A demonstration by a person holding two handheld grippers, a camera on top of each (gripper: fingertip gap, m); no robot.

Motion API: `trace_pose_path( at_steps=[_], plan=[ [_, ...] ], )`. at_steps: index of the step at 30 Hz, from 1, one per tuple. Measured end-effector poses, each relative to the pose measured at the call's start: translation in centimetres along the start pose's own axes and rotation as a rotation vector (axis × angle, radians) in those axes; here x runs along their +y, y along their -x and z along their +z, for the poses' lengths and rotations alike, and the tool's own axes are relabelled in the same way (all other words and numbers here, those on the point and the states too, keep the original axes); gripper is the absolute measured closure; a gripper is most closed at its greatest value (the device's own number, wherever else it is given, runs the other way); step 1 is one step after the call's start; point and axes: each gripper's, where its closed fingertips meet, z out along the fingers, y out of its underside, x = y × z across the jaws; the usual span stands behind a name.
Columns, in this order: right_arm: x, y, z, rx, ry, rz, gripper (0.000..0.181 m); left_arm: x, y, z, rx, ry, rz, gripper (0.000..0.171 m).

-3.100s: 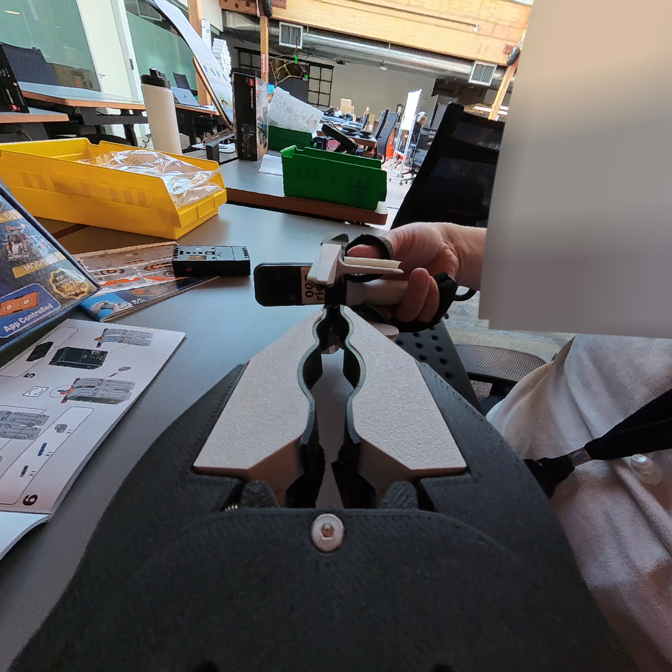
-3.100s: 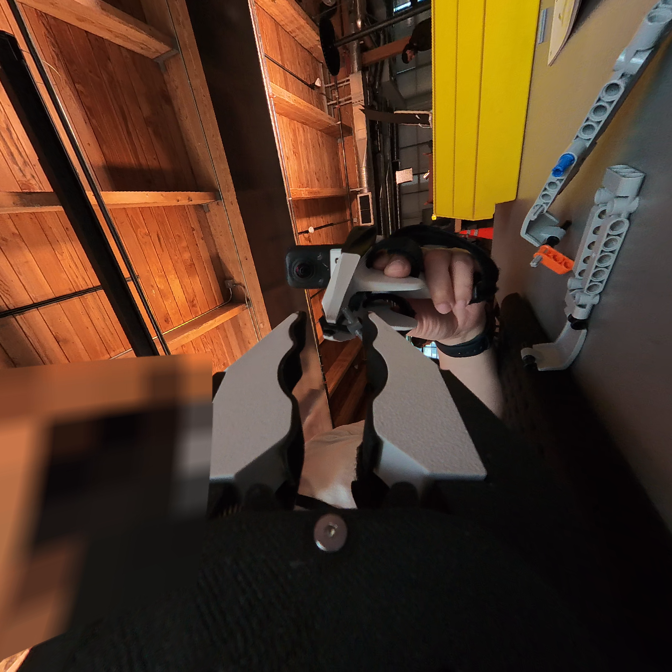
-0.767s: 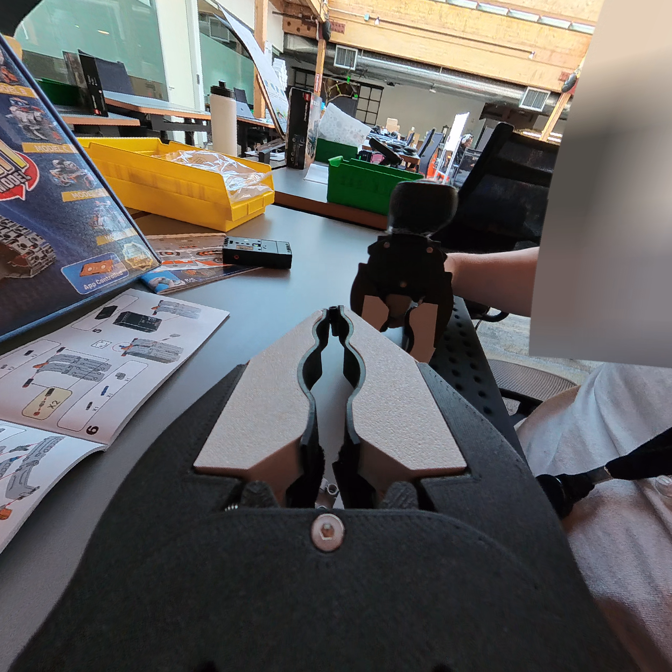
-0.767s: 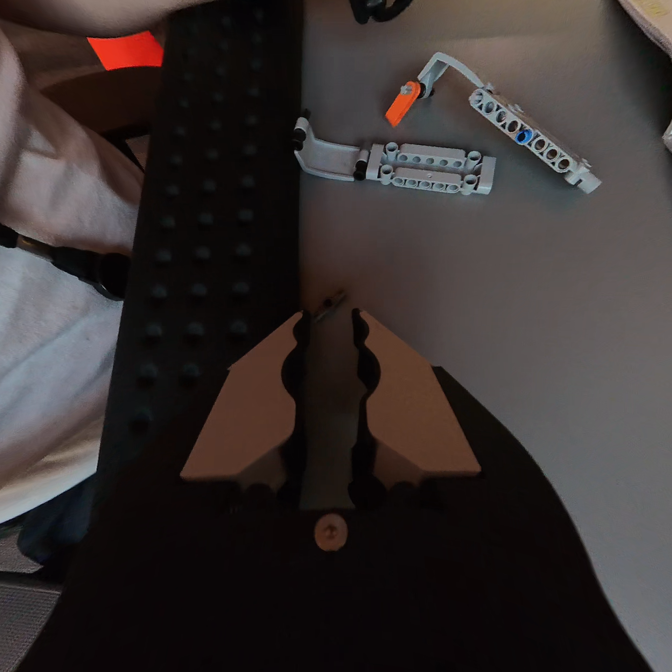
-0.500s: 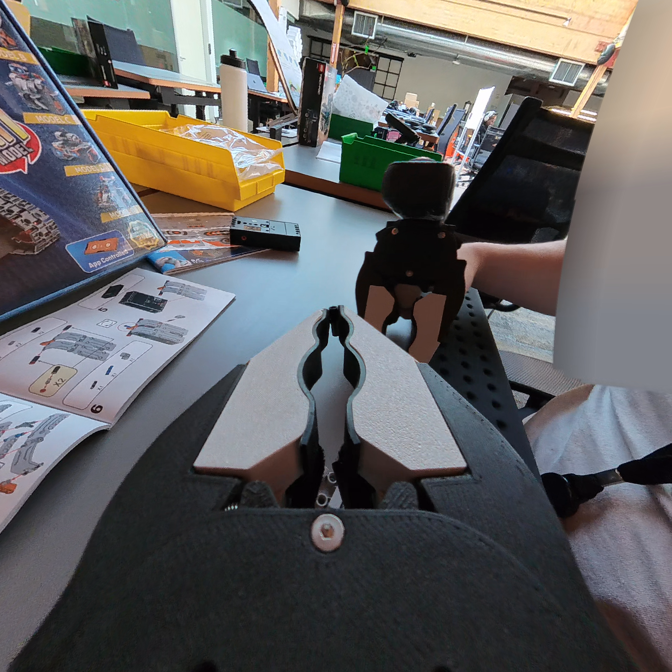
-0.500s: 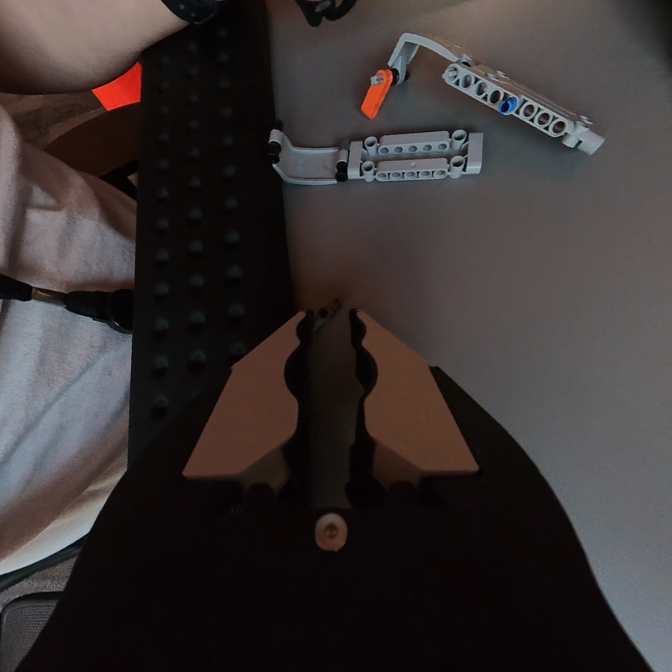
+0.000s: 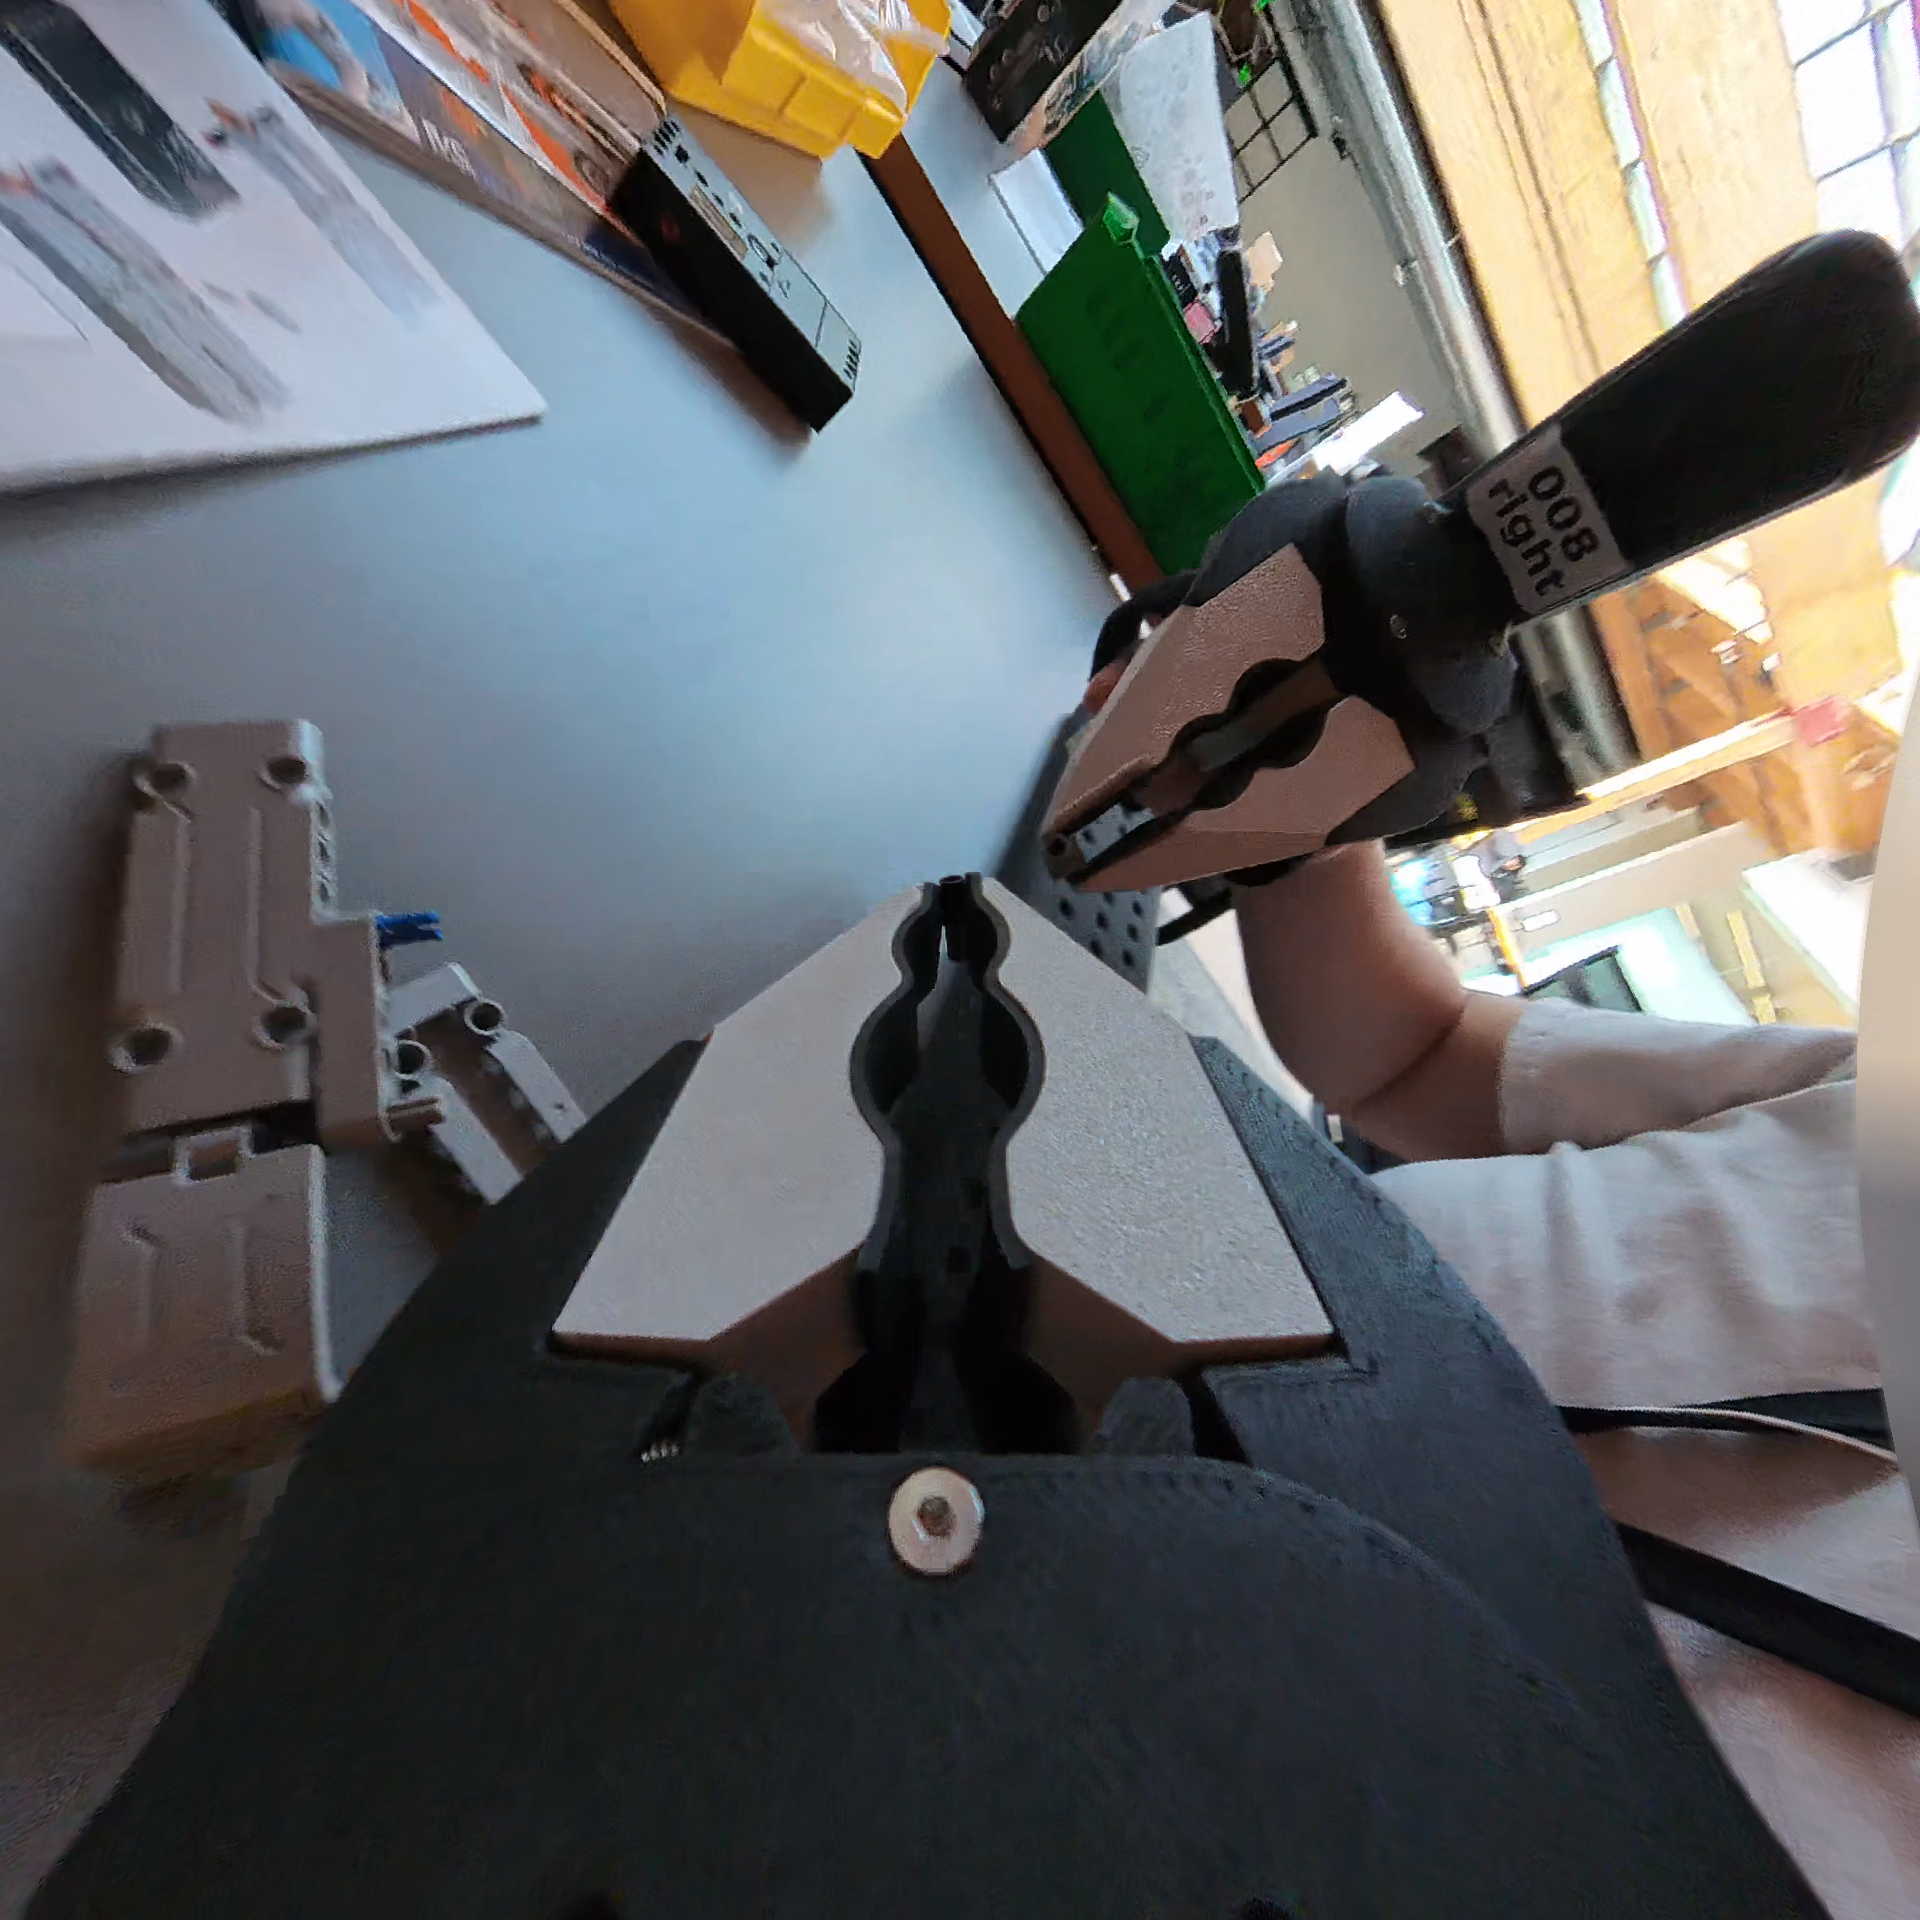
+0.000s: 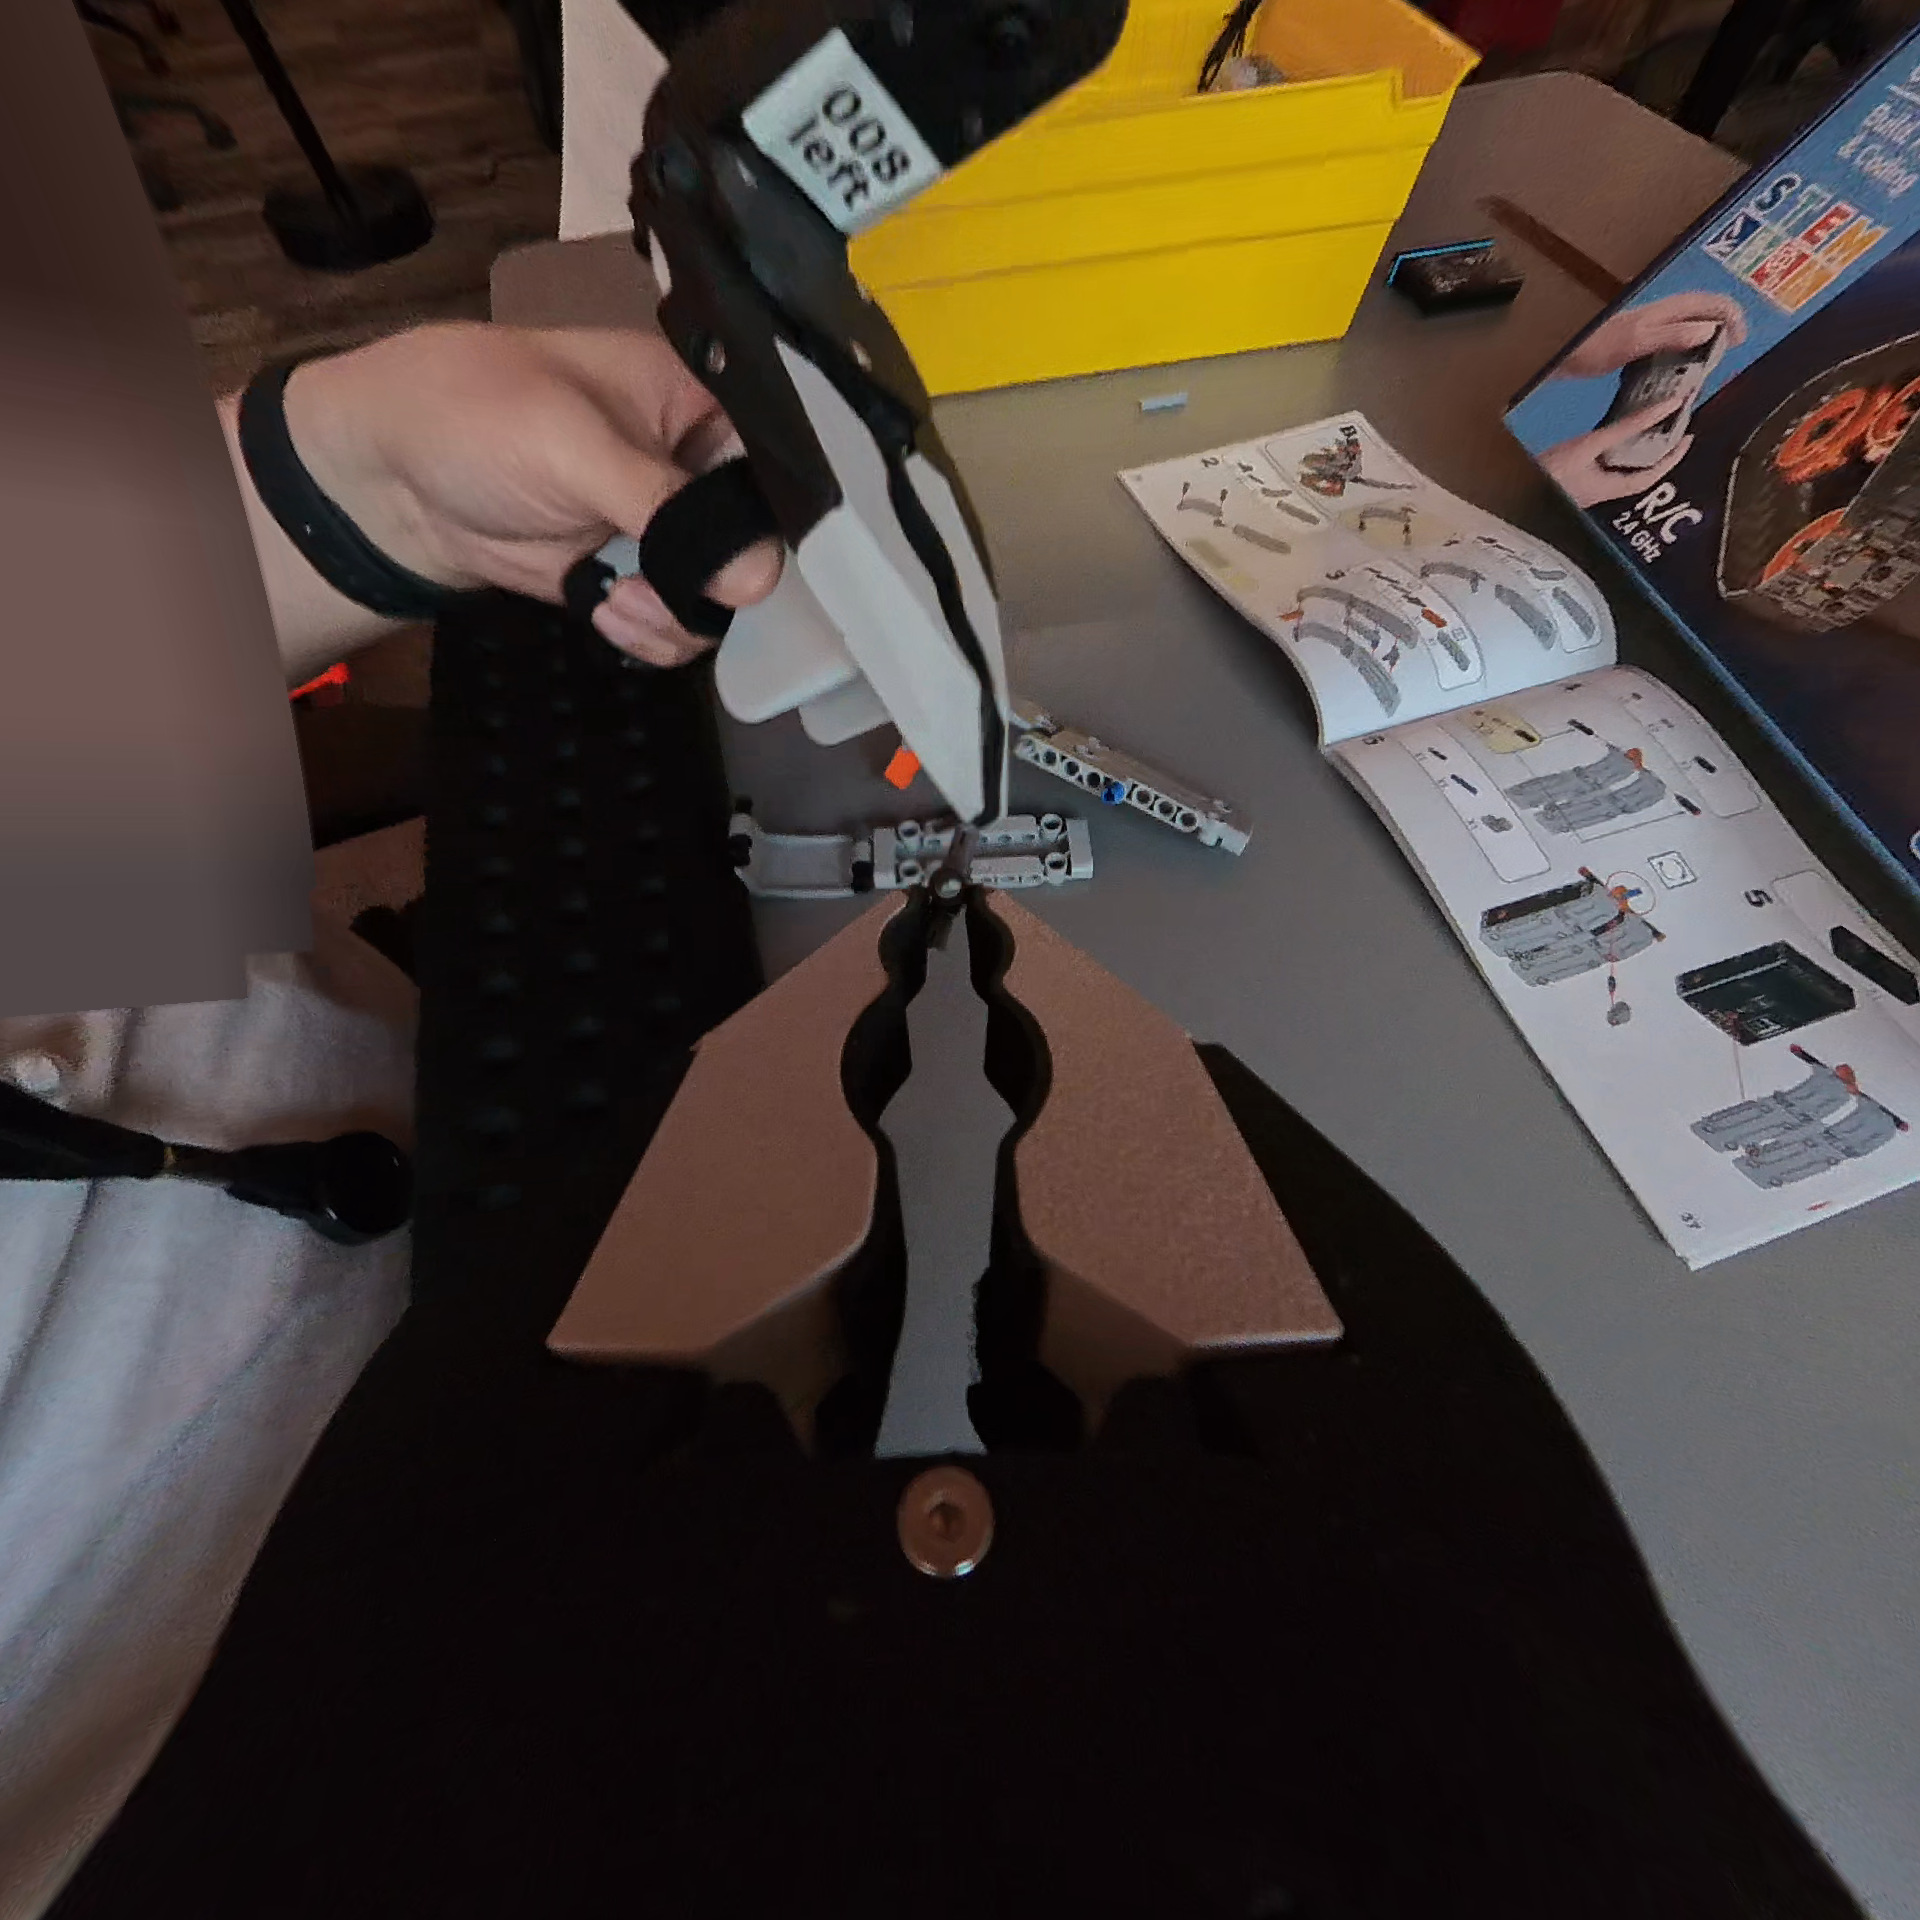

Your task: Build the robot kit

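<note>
Two claws meet tip to tip here, so I go one camera at a time.

Left wrist view: my left claw (image 7: 958,914) is pinched narrow on a small black pin (image 7: 956,906) that pokes out ahead of its tips. The right claw (image 7: 1075,854) hangs just ahead and to the right, near but apart. The grey block assembly (image 7: 239,935) lies to the left of the claw on the surface (image 7: 644,582), with a blue peg (image 7: 407,923) sticking out of it. My worry is the hold: the pin is caught only at the very tips, so a sideways nudge from the other claw could flick it out. The surface ahead-left is bare as far as the black box (image 7: 738,249).

Right wrist view: my right claw (image 8: 940,906) is nearly closed on a dark peg (image 8: 943,891). The left claw (image 8: 977,805) comes down from above, and I cannot tell whether it touches the peg. Straight ahead, under both, lie a short grey beam (image 8: 1023,844) and a long grey beam (image 8: 1138,795). A dropped piece could bounce off them or roll left over the studded black strip (image 8: 540,831) at the surface's edge. Open room lies to the right, before the booklet (image 8: 1558,831).
</note>
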Motion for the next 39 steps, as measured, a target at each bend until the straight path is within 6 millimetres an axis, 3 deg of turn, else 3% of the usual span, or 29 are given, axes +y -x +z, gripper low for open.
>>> trace_pose_path(
  at_steps=[6,14,19,27,35,39],
  plan=[
    [-3.0,1.0,0.1,-0.047,-0.081,0.066,0.176,0.2,-0.8,0.7,0.092,-0.013,-0.186,0.17],
    [-3.1,0.7,0.5,-0.079,0.016,0.041,0.176,-0.2,-2.2,1.1,0.226,-0.052,-0.308,0.17],
    [-3.5,1.0,0.0,-0.167,-0.022,0.137,0.176,-0.2,-2.9,1.1,0.246,-0.067,-0.221,0.17],
    [-3.2,1.4,0.0,-0.273,-0.053,0.245,0.175,0.2,-3.5,1.1,0.127,-0.054,0.13,0.17],
    [-3.4,1.5,0.4,-0.226,-0.036,0.161,0.169,0.1,-3.6,0.8,0.151,-0.062,0.075,0.17],
    [-3.8,1.6,0.2,-0.212,-0.048,0.161,0.176,-0.1,-4.3,0.7,0.215,-0.096,0.057,0.17]
  ],
)
